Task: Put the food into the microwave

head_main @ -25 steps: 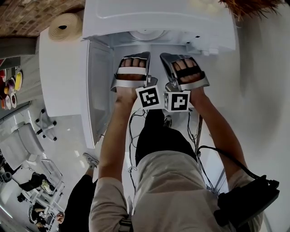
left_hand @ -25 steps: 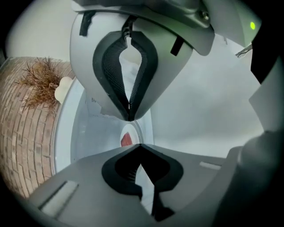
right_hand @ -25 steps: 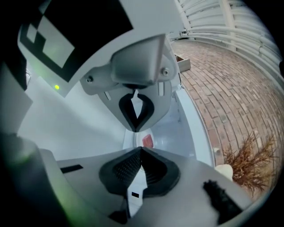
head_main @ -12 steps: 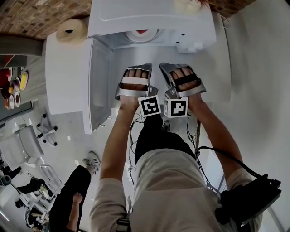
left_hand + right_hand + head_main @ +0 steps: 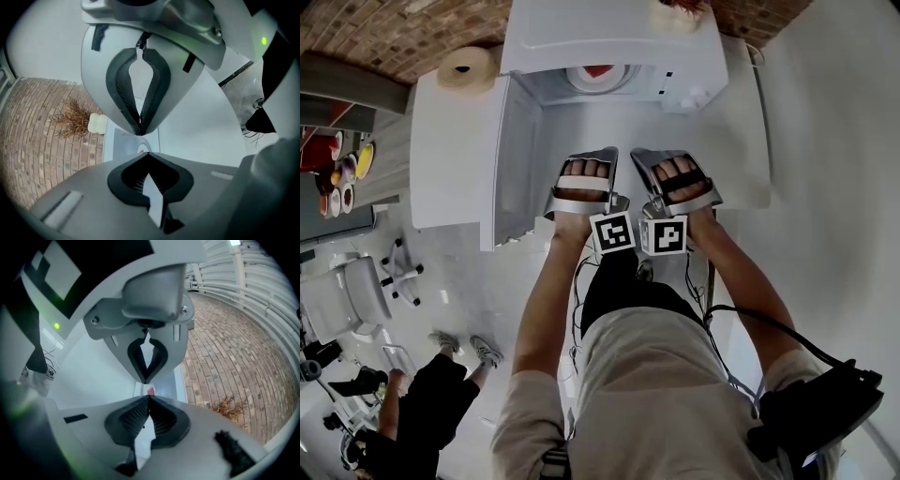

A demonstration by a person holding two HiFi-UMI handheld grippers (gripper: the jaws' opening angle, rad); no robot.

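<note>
The white microwave (image 5: 614, 37) stands at the top of the head view with its door (image 5: 514, 155) swung open to the left. Inside its cavity a white plate with red food (image 5: 598, 75) rests on the floor; a sliver of that red food (image 5: 150, 391) shows past the jaw tips in the right gripper view. My left gripper (image 5: 589, 157) and right gripper (image 5: 664, 156) hang side by side in front of the opening, clear of it. Both are shut with nothing between the jaws: the left gripper (image 5: 144, 144) and the right gripper (image 5: 148, 391) have their tips together.
A roll of paper (image 5: 467, 67) sits on the white counter (image 5: 450, 141) left of the microwave. A dried plant (image 5: 70, 119) and a small white thing (image 5: 97, 123) stand on top of it, against a brick wall (image 5: 225, 352). A person (image 5: 422, 403) and chairs are on the floor at lower left.
Both grippers have drawn back from the microwave opening, side by side and still shut. The plate with red food now shows inside the cavity.
</note>
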